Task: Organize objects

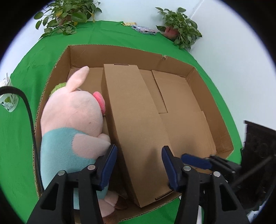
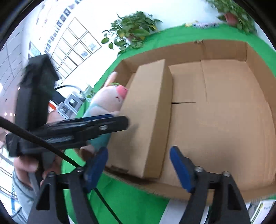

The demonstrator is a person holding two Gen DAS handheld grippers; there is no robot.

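A large open cardboard tray (image 1: 172, 56) lies on the green tablecloth. Inside it a long closed cardboard box (image 1: 134, 120) lies lengthwise, and a pink plush pig in a teal top (image 1: 72, 117) stands against the tray's left wall beside the box. My left gripper (image 1: 139, 153) is open and empty, its jaws straddling the near end of the long box. My right gripper (image 2: 138, 155) is open and empty at the tray's near edge, just in front of the box (image 2: 146, 110). The pig (image 2: 110, 98) shows behind the left gripper (image 2: 120, 122) there.
Two potted plants (image 1: 65, 15) (image 1: 179, 25) stand at the table's far edge, with small packets (image 1: 143, 29) between them. A patterned paper cup (image 1: 8, 101) stands at the left. The right half of the tray floor (image 2: 224, 112) holds nothing. Papers (image 2: 262, 208) lie off the near right corner.
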